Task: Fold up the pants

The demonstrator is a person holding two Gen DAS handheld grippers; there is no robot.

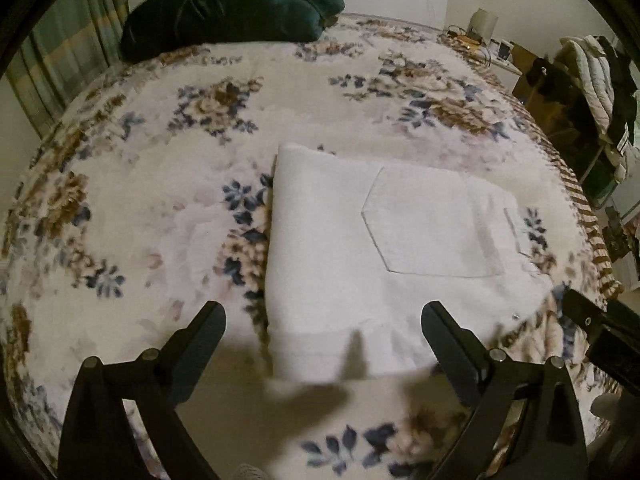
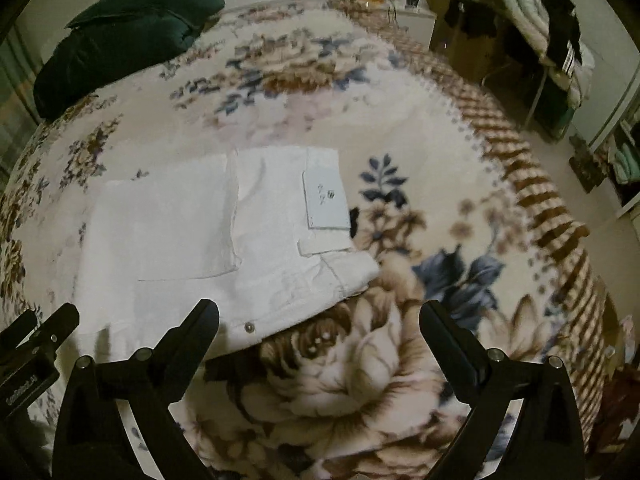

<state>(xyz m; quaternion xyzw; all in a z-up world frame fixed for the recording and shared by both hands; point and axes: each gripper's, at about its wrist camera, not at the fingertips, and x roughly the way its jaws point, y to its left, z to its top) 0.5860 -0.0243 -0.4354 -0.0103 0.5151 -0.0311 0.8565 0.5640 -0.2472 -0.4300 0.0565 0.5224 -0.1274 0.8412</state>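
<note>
- Both jaws spread wide, empty: left hand-held gripper (image 1: pixel 323 322), right hand-held gripper (image 2: pixel 319 320).
- White pants (image 1: pixel 376 256) lie folded on the floral bed (image 1: pixel 160 168).
- Soft, limp, probably light; best pinched at a thick folded edge.

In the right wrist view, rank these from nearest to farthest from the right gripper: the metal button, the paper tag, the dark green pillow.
From the right gripper:
1. Metal button, on the white pants' near edge, just inside the left finger.
2. Paper tag, at the pants' right end, mid-bed.
3. Dark green pillow, far upper left of the bed.
</note>
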